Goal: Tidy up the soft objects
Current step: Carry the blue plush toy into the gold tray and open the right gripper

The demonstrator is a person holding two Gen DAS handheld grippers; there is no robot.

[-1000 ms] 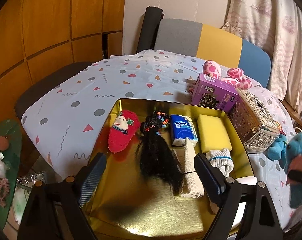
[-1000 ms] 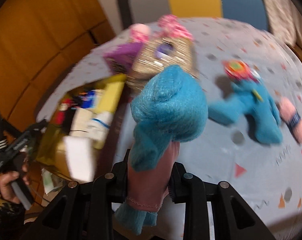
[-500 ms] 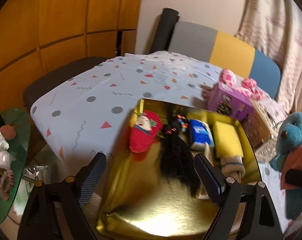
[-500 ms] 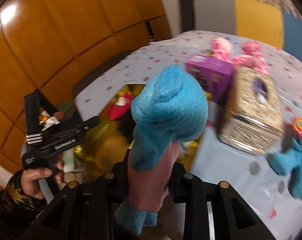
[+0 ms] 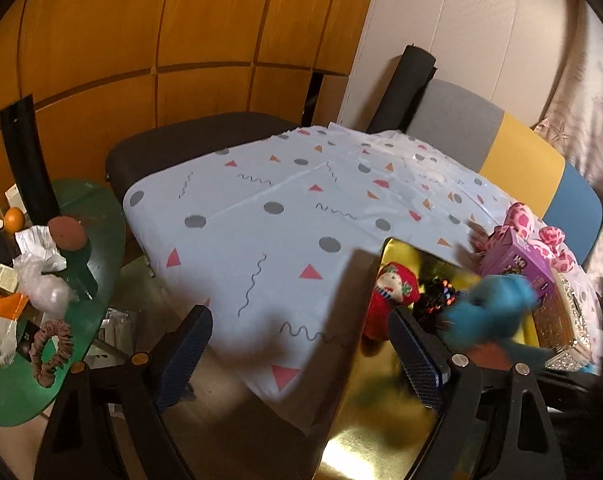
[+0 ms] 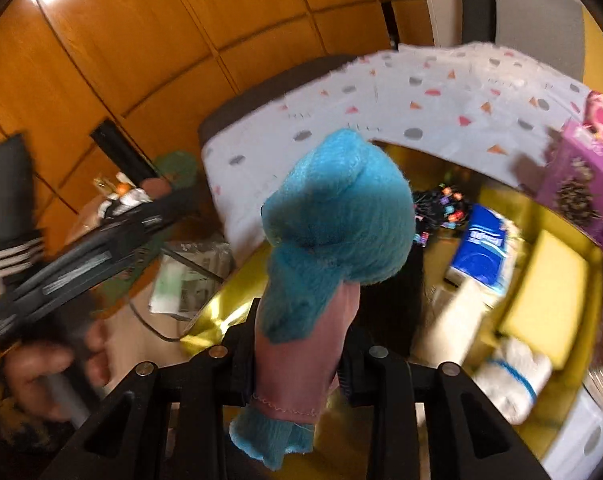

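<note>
Above the gold tray we see the right hand-held gripper with the pink-bellied blue plush between its jaws, pads against the plush body, the jaws just starting to ease apart. We find the plush over the tray's near-left part, its head pointing away from the camera. Inside the tray lie a red slipper, a black wig, a blue tissue pack, a yellow sponge and a white sock. We see the left hand-held gripper with jaws wide apart and nothing between them, over the worktop edge left of the tray. A purple box stands at the tray's far side.
</note>
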